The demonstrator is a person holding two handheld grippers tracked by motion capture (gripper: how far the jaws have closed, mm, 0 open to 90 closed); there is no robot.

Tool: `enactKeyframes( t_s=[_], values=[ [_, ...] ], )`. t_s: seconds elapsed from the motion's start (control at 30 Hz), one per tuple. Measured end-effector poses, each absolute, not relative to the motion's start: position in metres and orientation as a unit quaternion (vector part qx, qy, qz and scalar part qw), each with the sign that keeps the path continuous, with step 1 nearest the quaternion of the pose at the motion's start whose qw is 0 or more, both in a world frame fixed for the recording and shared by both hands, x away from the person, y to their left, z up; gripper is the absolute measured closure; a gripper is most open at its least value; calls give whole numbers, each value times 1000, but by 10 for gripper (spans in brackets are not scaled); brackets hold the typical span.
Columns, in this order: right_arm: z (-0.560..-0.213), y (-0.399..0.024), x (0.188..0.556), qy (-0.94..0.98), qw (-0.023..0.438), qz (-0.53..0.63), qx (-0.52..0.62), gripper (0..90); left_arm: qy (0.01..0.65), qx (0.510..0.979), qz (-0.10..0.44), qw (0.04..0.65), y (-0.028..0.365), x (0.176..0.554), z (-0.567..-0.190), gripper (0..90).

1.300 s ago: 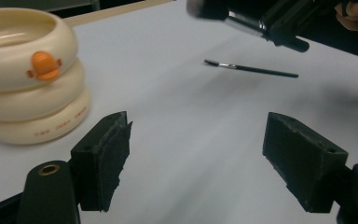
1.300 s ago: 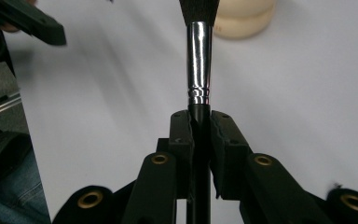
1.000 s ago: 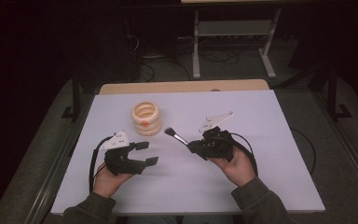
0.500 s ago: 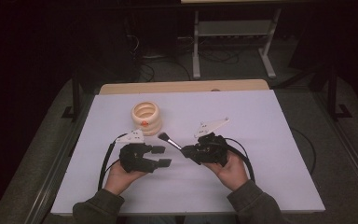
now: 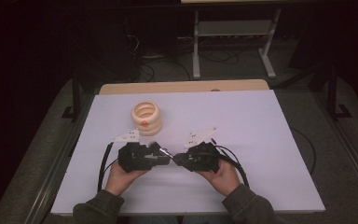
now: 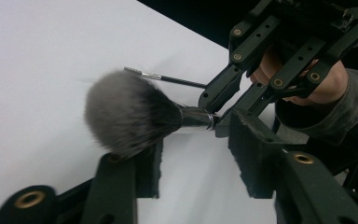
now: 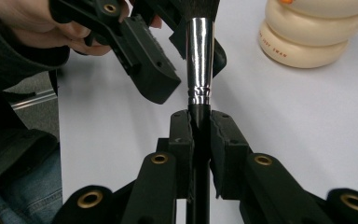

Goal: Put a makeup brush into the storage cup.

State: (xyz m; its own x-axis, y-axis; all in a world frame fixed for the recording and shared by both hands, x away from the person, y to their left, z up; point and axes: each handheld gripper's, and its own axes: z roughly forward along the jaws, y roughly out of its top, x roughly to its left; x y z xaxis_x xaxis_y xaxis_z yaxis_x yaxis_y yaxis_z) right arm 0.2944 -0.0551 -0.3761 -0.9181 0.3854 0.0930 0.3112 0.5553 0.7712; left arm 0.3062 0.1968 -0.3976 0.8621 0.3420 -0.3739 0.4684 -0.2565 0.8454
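Here the right gripper (image 7: 199, 126) clamps the black handle of a makeup brush (image 7: 199, 60) between its pads, jaws nearly together, brush pointing toward the left gripper (image 6: 193, 158). In the left gripper view the grey bristle head (image 6: 128, 112) sits over the near jaw and the silver ferrule (image 6: 196, 117) spans the gap. The left jaws have just been closing with the brush head between them; the far pad stands apart from the brush, so no grip yet. Both grippers meet nose to nose low over the white table (image 5: 261, 121). A cream ringed stack toy (image 5: 146, 118) stands just beyond the left gripper. A thin second brush (image 6: 168, 78) lies on the table behind.
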Motion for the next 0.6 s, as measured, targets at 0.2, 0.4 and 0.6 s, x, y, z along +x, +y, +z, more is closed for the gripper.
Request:
enactKeyframes(
  t_s=[0.2, 0.4, 0.6],
  values=[
    [-378, -52, 292, 886, 46, 424, 183, 786, 255, 783, -72, 563, 198, 307, -400, 650],
    [-382, -47, 291, 890, 45, 419, 176, 785, 253, 775, -97, 570, 200, 308, -401, 760],
    [-387, -47, 292, 883, 25, 431, 183, 757, 254, 779, -93, 565, 200, 307, -399, 769]
  ],
)
